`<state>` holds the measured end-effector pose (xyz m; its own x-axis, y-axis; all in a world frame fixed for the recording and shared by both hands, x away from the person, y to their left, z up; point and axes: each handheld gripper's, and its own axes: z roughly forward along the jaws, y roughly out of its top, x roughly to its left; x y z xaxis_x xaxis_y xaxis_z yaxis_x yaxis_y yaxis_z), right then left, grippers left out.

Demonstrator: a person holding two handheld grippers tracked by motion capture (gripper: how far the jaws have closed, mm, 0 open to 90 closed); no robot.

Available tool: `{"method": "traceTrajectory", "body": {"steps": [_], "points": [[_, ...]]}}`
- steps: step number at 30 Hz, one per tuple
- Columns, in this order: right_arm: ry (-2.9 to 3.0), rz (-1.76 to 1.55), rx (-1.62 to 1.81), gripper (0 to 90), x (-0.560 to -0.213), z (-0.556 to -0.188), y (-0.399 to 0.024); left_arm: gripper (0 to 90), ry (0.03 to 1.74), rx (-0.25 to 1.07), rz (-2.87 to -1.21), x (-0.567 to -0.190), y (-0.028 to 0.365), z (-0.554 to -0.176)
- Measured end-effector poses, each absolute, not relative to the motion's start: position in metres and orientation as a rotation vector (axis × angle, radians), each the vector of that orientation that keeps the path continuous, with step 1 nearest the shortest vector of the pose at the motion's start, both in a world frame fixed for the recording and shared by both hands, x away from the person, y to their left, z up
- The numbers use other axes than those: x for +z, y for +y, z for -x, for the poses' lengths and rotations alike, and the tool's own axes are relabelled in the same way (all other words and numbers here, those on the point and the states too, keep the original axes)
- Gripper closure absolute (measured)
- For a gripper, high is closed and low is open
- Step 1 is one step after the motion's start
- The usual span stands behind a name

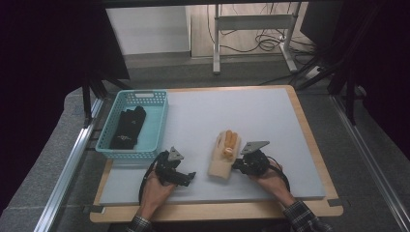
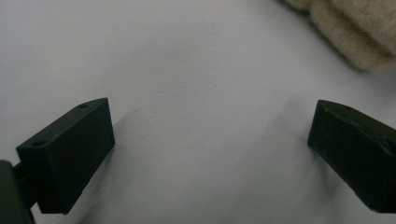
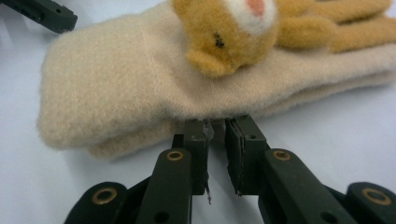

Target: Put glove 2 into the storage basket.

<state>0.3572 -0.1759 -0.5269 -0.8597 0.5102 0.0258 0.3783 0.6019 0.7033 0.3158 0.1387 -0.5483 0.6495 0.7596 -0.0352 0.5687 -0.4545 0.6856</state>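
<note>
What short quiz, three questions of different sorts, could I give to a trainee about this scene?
1. True or false: the left gripper has its jaws shut on the beige glove.
2. What lies inside the teal basket? A) a black glove B) a bottle C) a sponge
3. Fill in: the jaws of the right gripper are nearly closed, with their tips at the glove's ____.

Key
1. False: its jaws stand wide open over the white mat, with nothing between them.
2. A: the black glove.
3. Edge; whether they already pinch the fabric cannot be told.
</note>
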Motion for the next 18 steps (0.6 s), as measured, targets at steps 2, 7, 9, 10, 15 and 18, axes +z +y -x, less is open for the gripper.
{"method": "traceTrajectory", "body": {"steps": [2,7,9,10,15,18], "points": [[2.65,-0.737,1.106,77.3,-0.527,-0.358,-0.173,0.6,1.033,0.363,-2.183,-0.549,0.141,-0.316],[2.654,-0.73,1.112,77.5,-0.528,-0.358,-0.164,0.0,1.029,0.359,-2.191,-0.549,0.141,-0.316],[2.655,-0.724,1.113,77.5,-0.528,-0.359,-0.161,0.0,1.028,0.362,-2.194,-0.549,0.141,-0.316],[2.655,-0.722,1.114,77.5,-0.528,-0.359,-0.159,0.0,1.032,0.361,-2.19,-0.549,0.14,-0.316],[2.652,-0.708,1.113,77.4,-0.529,-0.36,-0.151,0.0,1.032,0.36,-2.19,-0.549,0.14,-0.316],[2.647,-0.696,1.109,77.4,-0.53,-0.36,-0.145,0.0,1.034,0.359,-2.186,-0.549,0.14,-0.316]]}}
